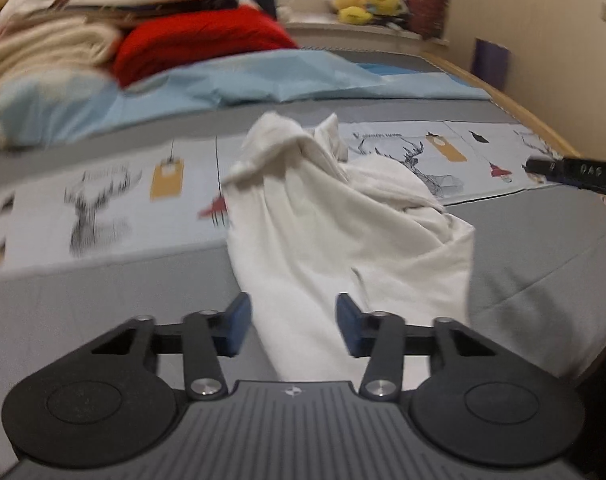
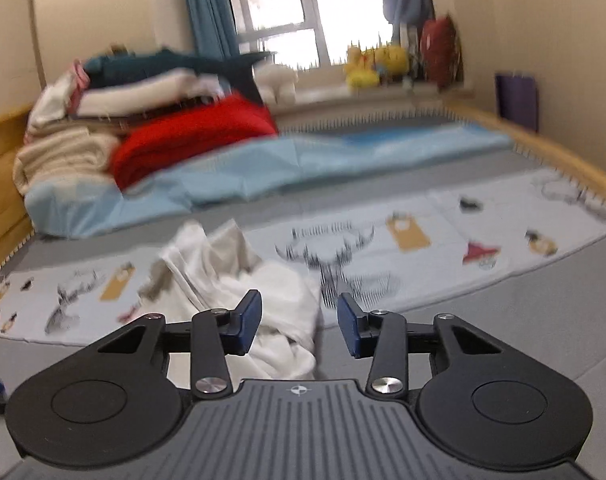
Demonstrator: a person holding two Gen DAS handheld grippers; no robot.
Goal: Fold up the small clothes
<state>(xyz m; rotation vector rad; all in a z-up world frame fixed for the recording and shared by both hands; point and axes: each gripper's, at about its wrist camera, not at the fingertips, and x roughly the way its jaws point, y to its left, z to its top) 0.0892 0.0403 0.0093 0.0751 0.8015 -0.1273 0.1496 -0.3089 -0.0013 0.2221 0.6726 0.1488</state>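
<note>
White garment (image 1: 335, 216) is crumpled in a heap on the bed (image 1: 103, 292), lying half on the grey cover and half on the deer-print sheet (image 1: 103, 196); nothing is laid flat yet, so my read is folding hasn't really started. The far end is bunched up into a peak and the near end trails toward the left tongs (image 1: 293, 326), whose blue pads stand apart with cloth between and below them, nothing clamped. It looks lined up on that near edge because that's the easiest free hem to pull straight. Right tongs (image 2: 299, 326) are also spread, empty, sitting at the garment's right edge (image 2: 271, 312), probably to take the opposite corner so the two can stretch it flat. Beyond the garment is a rumpled light-blue quilt (image 1: 263, 80), then a pile with a red blanket (image 1: 199, 48) and cream bedding, well apart and out of the way. Both views are motion-blurred, so fine creases and which part of the garment is which can't be told.
</note>
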